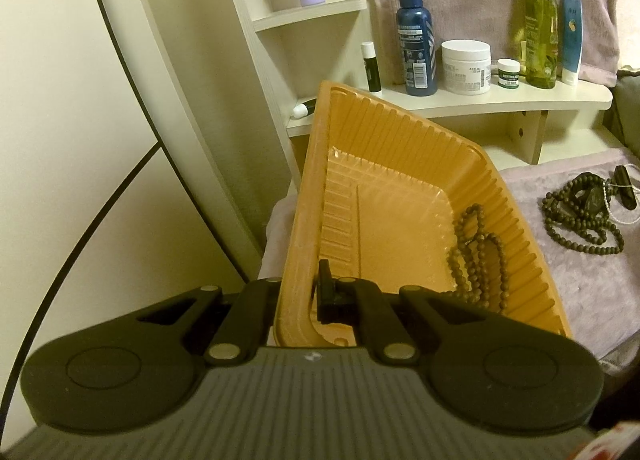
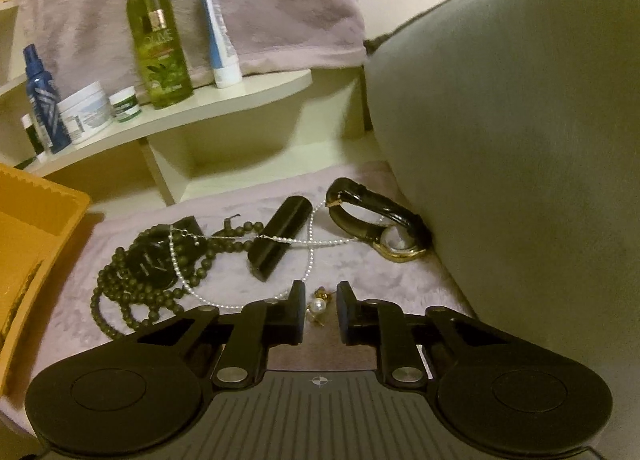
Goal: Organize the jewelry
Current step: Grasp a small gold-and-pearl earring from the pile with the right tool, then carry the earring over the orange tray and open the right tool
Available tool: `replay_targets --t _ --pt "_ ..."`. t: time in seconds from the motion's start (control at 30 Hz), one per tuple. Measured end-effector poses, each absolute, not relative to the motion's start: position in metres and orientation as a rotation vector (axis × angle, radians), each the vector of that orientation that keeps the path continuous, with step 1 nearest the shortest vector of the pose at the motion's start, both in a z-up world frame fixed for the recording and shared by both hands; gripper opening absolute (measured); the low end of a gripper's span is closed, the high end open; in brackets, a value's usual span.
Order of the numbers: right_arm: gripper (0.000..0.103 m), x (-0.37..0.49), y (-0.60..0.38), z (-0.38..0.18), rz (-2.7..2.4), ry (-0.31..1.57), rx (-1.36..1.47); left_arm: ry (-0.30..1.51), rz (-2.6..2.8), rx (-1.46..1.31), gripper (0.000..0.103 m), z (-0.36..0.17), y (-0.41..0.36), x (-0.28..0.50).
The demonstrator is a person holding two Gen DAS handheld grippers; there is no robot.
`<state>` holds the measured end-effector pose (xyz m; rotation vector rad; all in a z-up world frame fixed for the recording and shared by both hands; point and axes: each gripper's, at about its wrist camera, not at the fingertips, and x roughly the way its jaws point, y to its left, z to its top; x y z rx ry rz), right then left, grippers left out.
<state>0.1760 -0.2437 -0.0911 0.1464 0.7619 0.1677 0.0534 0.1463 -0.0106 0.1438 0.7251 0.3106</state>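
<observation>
Fingers point(image 2: 318, 314) flanking pearl earring point(image 2: 319, 305), seemingly untouched

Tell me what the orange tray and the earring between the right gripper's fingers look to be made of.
Orange tray: thin moulded plastic, by its ribbed walls and glossy glare. Pearl earring: a smooth white bead, pearl or imitation, on a gold-toned metal setting, going by its shine.
</observation>
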Motion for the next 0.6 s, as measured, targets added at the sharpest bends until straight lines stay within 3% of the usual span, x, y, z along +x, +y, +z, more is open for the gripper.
replay_targets --t 0.13,0.6 --pt "0.008 0.179 -0.246 -0.094 0.161 0.772 0.167 0.725 0.312 0.144 0.004 -0.011 0.146 0.053" --pt "0.007 0.157 -0.217 -0.06 0.263 0.665 0.071 0.725 0.312 0.143 0.004 -0.011 0.146 0.054"
